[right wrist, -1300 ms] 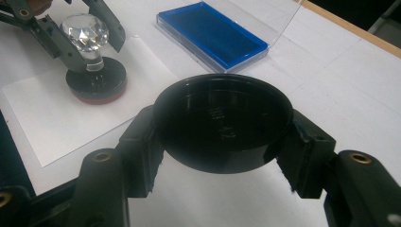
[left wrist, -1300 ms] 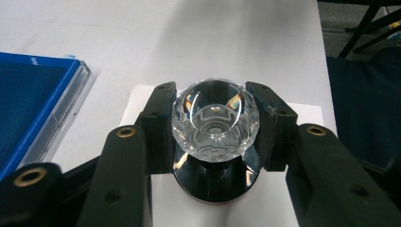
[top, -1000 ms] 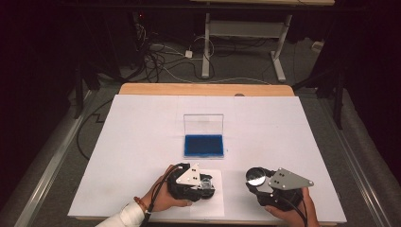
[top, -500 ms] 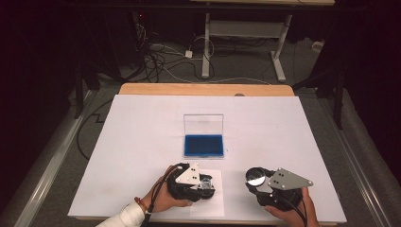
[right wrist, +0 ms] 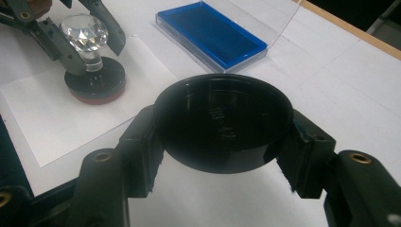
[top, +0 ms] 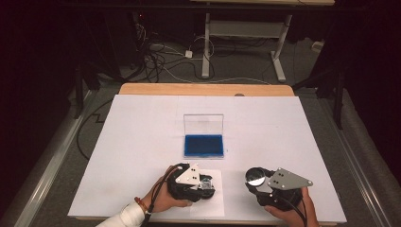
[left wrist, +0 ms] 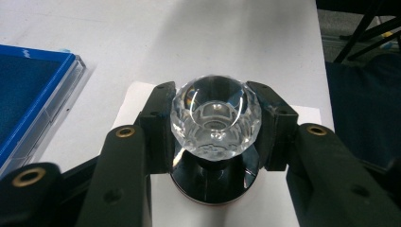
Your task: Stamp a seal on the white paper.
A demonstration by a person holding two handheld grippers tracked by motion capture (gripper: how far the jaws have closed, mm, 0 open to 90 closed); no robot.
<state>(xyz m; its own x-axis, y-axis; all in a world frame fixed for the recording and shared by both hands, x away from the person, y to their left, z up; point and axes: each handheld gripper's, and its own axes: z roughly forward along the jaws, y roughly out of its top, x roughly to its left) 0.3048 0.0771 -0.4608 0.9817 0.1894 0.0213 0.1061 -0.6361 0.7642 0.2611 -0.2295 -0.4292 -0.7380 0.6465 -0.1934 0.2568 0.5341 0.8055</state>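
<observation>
- The stamp point(left wrist: 215, 137), crystal knob on a black round base, stands on a paper sheet point(right wrist: 42, 118) near the table's point(top: 142, 142) front edge; the left gripper point(left wrist: 215, 123) clamps the knob, likely to press it down.
- The right gripper point(right wrist: 222, 137) pinches a black cap point(right wrist: 222, 123), held clear toward the front right, probably the stamp's cover.
- The blue ink pad point(top: 204, 145) lies open mid-table, lid upright.
- Against the earlier frames, nothing has visibly moved.

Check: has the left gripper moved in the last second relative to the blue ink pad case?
No. In the high view the left gripper sits at the same spot below the blue ink pad case, shut on the crystal-topped stamp.
</observation>
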